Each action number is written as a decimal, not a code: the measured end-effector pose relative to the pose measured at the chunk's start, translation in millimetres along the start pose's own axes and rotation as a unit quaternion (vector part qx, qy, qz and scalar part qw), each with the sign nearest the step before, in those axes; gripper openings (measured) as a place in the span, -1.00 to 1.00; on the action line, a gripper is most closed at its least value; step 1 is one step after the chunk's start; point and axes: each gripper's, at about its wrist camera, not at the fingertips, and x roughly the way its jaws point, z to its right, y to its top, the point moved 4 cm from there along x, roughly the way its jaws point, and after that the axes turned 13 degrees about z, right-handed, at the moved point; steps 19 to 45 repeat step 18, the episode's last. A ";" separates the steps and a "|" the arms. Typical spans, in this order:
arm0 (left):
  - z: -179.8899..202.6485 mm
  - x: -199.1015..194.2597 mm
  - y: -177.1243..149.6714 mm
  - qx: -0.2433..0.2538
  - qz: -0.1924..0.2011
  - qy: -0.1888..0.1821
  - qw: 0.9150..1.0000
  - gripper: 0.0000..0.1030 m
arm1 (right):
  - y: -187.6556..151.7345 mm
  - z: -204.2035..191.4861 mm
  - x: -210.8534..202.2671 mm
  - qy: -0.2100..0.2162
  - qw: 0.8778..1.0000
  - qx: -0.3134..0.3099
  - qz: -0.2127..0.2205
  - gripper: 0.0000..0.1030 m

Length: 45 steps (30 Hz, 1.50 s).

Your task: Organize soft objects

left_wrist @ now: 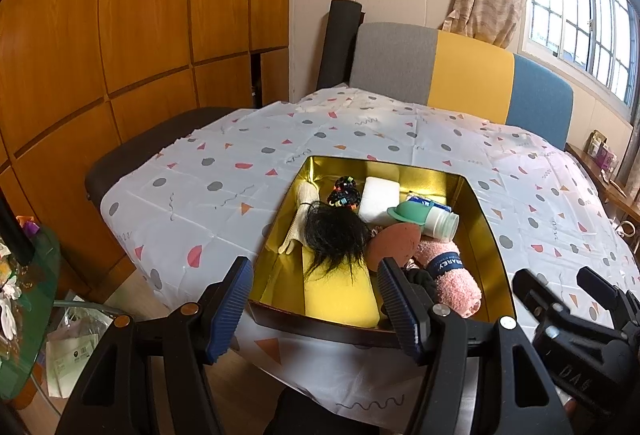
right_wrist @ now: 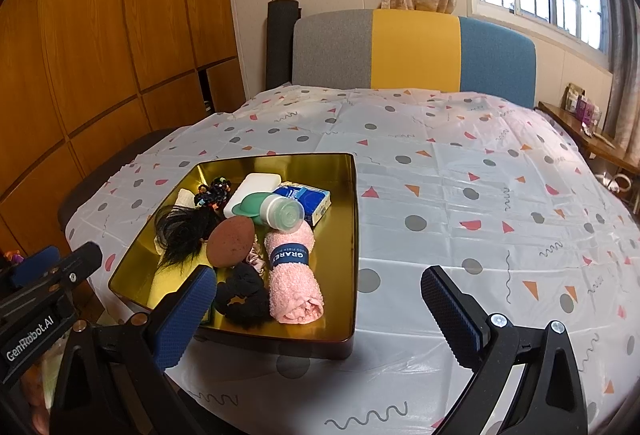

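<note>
1 gold tin on the table holds 1 yellow sponge, 1 pink towel, 1 black wig and 1 black scrunchie. Both the left gripper and right gripper gape wide at the tin's near edge, empty.

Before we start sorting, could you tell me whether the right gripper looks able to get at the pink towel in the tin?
Probably yes: the right gripper is open, and the pink towel lies uncovered on top in the tin.
</note>
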 end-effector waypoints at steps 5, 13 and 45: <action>6.3 4.3 -4.6 0.016 -0.006 -0.022 1.000 0.27 | 0.0 26.9 7.6 -0.029 0.999 0.015 -0.006 0.99; 13.4 0.9 0.9 0.040 0.029 -0.025 0.998 0.04 | -2.3 31.7 10.8 -0.027 1.000 0.012 -0.007 0.99; 9.0 2.7 5.7 0.040 0.033 -0.019 0.998 0.02 | -6.0 22.2 15.4 -0.016 1.000 0.001 -0.012 0.99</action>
